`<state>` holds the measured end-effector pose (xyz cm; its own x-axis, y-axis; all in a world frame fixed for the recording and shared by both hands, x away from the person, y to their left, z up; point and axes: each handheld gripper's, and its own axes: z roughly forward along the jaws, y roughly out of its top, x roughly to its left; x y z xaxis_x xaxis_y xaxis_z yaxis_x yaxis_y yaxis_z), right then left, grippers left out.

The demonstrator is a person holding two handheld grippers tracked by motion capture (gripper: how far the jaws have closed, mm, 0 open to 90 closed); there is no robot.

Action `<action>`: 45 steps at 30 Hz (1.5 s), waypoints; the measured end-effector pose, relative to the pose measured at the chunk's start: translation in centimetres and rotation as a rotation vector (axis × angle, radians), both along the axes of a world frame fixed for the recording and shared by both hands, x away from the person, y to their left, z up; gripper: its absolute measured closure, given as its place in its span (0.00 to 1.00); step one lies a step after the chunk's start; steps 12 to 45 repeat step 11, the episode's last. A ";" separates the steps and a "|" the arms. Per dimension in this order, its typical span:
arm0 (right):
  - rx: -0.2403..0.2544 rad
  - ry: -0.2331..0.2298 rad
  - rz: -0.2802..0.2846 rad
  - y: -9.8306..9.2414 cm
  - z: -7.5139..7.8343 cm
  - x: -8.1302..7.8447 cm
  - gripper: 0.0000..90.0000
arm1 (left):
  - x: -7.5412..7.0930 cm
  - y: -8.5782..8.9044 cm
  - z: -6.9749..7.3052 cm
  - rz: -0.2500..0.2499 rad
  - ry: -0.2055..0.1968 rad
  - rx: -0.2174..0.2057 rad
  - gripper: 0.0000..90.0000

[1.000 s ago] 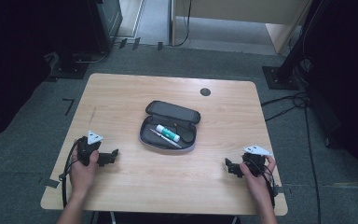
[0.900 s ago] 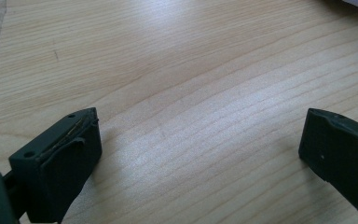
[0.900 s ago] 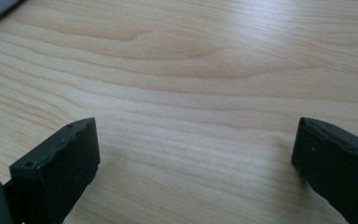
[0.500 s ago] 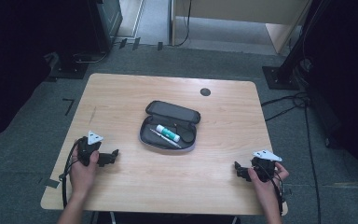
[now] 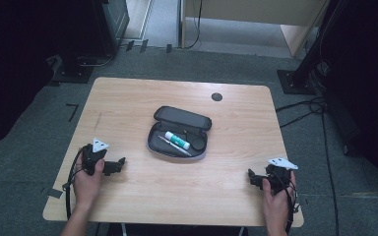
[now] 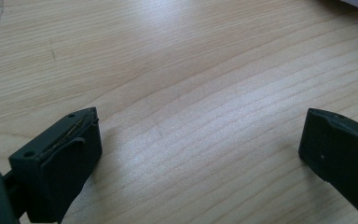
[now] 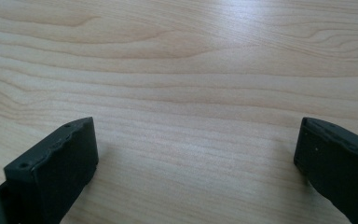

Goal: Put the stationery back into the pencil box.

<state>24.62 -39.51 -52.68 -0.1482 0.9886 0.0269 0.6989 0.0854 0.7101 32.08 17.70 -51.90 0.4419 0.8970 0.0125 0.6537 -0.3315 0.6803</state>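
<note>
High view — left gripper (image 5: pixel 119 163), right gripper (image 5: pixel 252 178) agape, flanking open pouch (image 5: pixel 178 138).

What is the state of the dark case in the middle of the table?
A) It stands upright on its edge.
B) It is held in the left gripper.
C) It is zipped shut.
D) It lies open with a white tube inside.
D: in the high view the case lies flat with its lid folded back, and a white tube rests inside it.

An open dark case (image 5: pixel 179 135) lies at the middle of the wooden counter (image 5: pixel 128 98), well apart from the left gripper (image 5: pixel 120 162) and the right gripper (image 5: pixel 251 177) near the front edge.
</note>
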 end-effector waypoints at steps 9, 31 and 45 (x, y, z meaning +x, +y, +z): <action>0.000 0.003 -0.018 -0.1 0.0 0.0 0.00 | 0.0 0.0 0.0 0.008 -0.001 -0.002 0.00; 0.000 0.003 -0.019 -0.1 0.0 0.0 0.00 | 0.0 -0.1 0.0 0.025 0.001 0.000 0.00; 0.000 0.003 -0.019 -0.1 0.0 0.0 0.00 | 0.0 -0.1 0.0 0.025 0.001 0.000 0.00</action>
